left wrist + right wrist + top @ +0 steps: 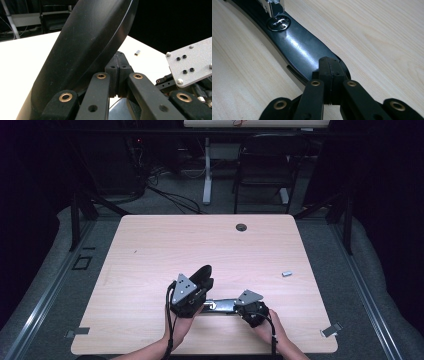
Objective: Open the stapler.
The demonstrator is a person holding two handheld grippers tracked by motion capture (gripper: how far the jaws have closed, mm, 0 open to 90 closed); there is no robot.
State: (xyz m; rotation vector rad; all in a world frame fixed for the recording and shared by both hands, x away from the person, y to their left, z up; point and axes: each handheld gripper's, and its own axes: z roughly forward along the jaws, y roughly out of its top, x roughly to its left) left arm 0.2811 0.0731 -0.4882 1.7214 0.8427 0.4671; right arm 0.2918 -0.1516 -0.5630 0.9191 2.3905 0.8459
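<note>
A black stapler [220, 305] lies opened near the table's front edge. Its metal magazine [273, 6] sits over the round silver anvil [278, 22] on the base [299, 47]. Its black top cover [87, 50] is swung up and leans along the left side of my left gripper [118, 66], whose jaws are shut with nothing between them. From the right, my right gripper [329, 68] is shut too, its tips resting on the front end of the base. From above, the left gripper [206, 285] sits beside the raised cover [202, 274], and the right gripper [239, 308] is at the base's end.
A small silver strip of staples [286, 273] lies on the wooden table [150, 250] to the right, also seen as the strip [137, 52]. A round cable hole [241, 227] is near the far edge. A chair [265, 165] and desk legs stand beyond.
</note>
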